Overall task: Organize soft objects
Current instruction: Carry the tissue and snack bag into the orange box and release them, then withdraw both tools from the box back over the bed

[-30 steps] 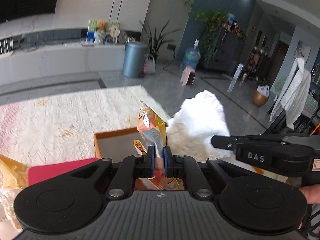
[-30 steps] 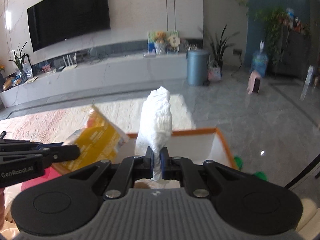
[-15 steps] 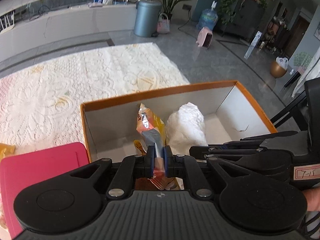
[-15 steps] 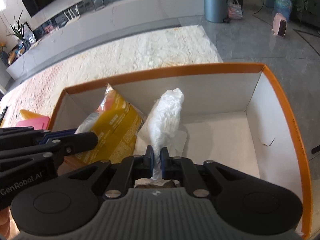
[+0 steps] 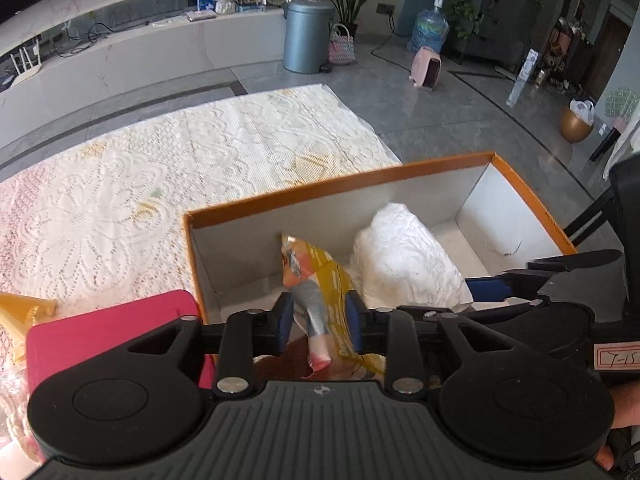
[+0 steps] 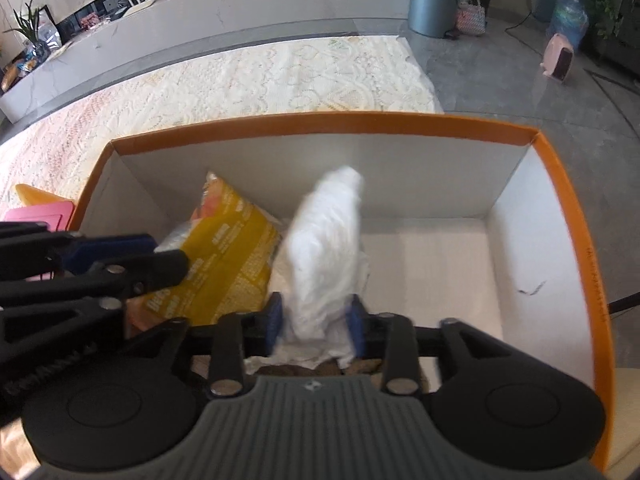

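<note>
Orange-rimmed and white inside, the box (image 6: 560, 184) sits on a lace cloth (image 5: 168, 168) and holds two soft things side by side: a yellow snack bag (image 6: 228, 256) toward its left wall and a white bundle (image 6: 324, 256) just right of it, the two touching along their sides. The box floor to the right of the bundle is bare white card with a small dark scuff. Left tongs (image 5: 320, 318) stand with a clear gap between the blue pads, the bag's crimped end lying loose in that gap rather than pinched. Right tongs (image 6: 314, 324) are likewise parted, their pads (image 6: 274, 320) flanking the bundle's lower end; the bundle looks blurred, and whether the pads touch it cannot be told. Half a second ago both tongs were clamped tight on their loads with the pads nearly meeting; now both have spread apart, and bag and bundle lean against the box floor and each other. Outside the box, to its left, a pink pad (image 5: 108, 328) lies against the wall, with a yellow packet (image 5: 24, 308) beyond it.
</note>
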`<action>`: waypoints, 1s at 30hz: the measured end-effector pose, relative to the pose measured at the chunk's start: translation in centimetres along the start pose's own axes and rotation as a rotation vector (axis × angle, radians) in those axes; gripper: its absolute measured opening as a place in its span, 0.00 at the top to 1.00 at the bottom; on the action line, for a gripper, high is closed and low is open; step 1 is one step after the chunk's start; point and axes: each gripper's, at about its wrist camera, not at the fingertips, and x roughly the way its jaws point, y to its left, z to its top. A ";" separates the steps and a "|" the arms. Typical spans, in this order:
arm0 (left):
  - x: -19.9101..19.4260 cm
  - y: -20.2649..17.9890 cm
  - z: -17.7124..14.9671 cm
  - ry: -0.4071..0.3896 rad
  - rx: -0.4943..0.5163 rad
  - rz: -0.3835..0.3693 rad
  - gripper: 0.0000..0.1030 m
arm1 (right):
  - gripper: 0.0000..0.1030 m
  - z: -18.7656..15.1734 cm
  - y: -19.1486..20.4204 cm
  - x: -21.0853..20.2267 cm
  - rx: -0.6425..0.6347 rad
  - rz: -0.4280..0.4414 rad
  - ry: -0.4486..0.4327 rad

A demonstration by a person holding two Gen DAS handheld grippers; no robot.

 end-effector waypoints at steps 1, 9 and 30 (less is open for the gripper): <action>-0.5 0.1 0.0 -0.012 -0.007 -0.009 0.53 | 0.43 0.0 -0.1 -0.3 0.000 -0.008 -0.005; -5.2 0.6 -0.4 -0.126 -0.042 -0.051 0.46 | 0.20 -0.7 0.6 -4.3 -0.037 -0.060 -0.069; -18.6 5.2 -9.7 -0.475 -0.118 0.047 0.44 | 0.16 -11.4 9.9 -17.4 0.059 0.065 -0.538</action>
